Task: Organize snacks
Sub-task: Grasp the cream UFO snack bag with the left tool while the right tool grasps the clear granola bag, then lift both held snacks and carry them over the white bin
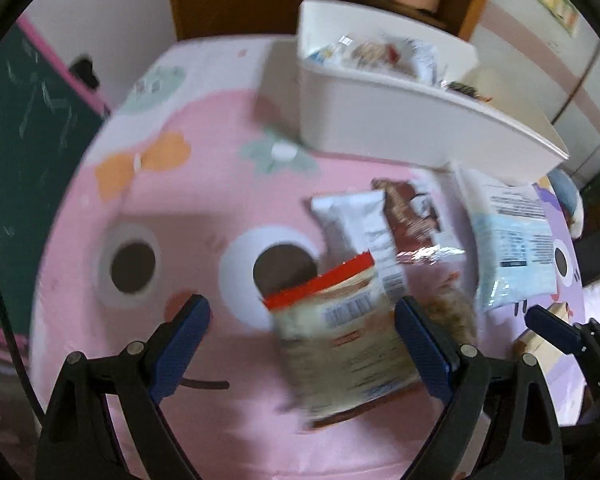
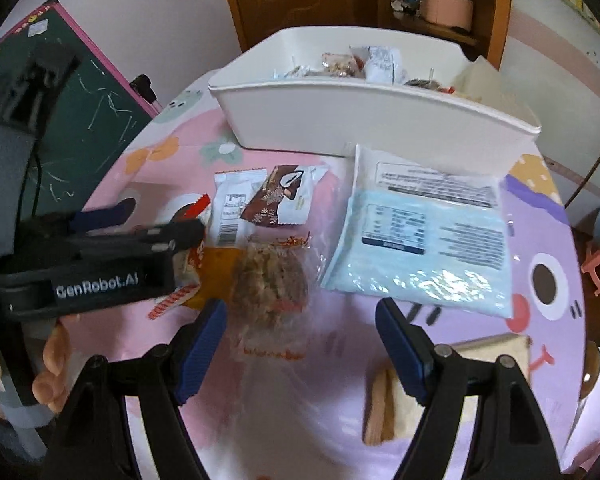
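Snack packets (image 2: 274, 200) lying flat on pink table, white bin (image 2: 364, 120) behind them holding more snacks

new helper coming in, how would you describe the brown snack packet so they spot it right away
Start at the long white bin at the back of the pink table mat. In front of its left half lies a short row of packets; the brown snack packet is there, between a white packet with a barcode and the big pale blue pack. It alone is dark brown with a white patch.
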`<act>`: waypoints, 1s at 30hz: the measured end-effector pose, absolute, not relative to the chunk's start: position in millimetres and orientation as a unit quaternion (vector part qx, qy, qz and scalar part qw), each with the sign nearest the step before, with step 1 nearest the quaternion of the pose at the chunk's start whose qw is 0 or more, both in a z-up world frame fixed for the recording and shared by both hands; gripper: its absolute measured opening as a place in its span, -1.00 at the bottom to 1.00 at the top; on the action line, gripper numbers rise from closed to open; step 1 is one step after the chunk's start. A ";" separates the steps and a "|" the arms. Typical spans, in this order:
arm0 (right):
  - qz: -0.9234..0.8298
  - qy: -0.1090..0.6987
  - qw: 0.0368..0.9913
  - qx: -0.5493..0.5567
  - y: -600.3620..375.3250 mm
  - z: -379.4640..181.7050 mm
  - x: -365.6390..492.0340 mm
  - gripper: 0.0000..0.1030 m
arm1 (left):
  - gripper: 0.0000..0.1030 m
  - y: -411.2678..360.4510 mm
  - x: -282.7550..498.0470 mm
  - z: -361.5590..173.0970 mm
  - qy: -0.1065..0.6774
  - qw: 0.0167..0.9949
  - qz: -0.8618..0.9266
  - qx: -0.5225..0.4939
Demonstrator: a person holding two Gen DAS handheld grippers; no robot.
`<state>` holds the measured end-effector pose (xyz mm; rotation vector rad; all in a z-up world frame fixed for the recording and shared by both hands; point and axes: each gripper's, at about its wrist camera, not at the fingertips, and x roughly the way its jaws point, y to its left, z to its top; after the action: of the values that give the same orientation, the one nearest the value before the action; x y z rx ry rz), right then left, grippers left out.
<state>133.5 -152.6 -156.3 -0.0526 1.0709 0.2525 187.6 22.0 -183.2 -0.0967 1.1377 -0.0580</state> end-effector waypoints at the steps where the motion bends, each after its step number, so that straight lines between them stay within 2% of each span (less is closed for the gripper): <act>1: 0.122 0.511 0.851 -0.022 -152.1 -159.3 136.8 0.50 | 0.82 25.5 188.2 -187.9 0.545 0.837 -0.025 -0.048; 13: 0.125 0.507 0.852 -0.038 -135.9 -180.4 156.0 0.47 | 0.80 44.0 177.3 -206.0 0.559 0.829 -0.007 -0.008; 14: 0.122 0.505 0.853 -0.047 -134.5 -181.9 154.9 0.42 | 0.80 43.1 175.9 -205.6 0.558 0.830 -0.007 -0.006; 16: 0.109 0.497 0.857 -0.084 -131.2 -184.8 149.3 0.12 | 0.80 41.5 173.7 -204.9 0.558 0.830 -0.007 -0.007; 17: 0.102 0.491 0.859 -0.104 -130.4 -185.1 147.7 -0.16 | 0.80 41.0 171.5 -204.3 0.557 0.830 -0.006 -0.007; 18: 0.101 0.488 0.860 -0.114 -130.1 -184.8 144.9 -0.39 | 0.76 39.6 168.0 -204.0 0.557 0.831 -0.007 -0.006; 20: 0.107 0.491 0.858 -0.111 -132.2 -184.1 142.3 -0.43 | 0.65 39.6 165.3 -202.7 0.554 0.832 -0.008 -0.007; 22: 0.106 0.489 0.858 -0.112 -133.1 -184.0 139.7 -0.44 | 0.28 37.5 163.6 -198.8 0.548 0.837 -0.011 -0.005; 24: 0.104 0.488 0.859 -0.113 -133.9 -184.1 137.7 -0.44 | 0.06 34.6 162.9 -196.1 0.542 0.840 -0.012 -0.002; 28: 0.108 0.490 0.858 -0.107 -134.1 -180.7 127.7 -0.44 | -0.12 30.3 159.0 -192.7 0.537 0.843 -0.003 0.004; 30: 0.111 0.490 0.858 -0.105 -134.1 -177.2 120.8 -0.45 | -0.12 30.6 154.8 -190.4 0.534 0.846 -0.003 0.001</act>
<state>120.8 -134.1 -177.2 -0.2215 1.0293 0.2340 154.8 30.6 -190.4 0.0030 1.1265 -0.0059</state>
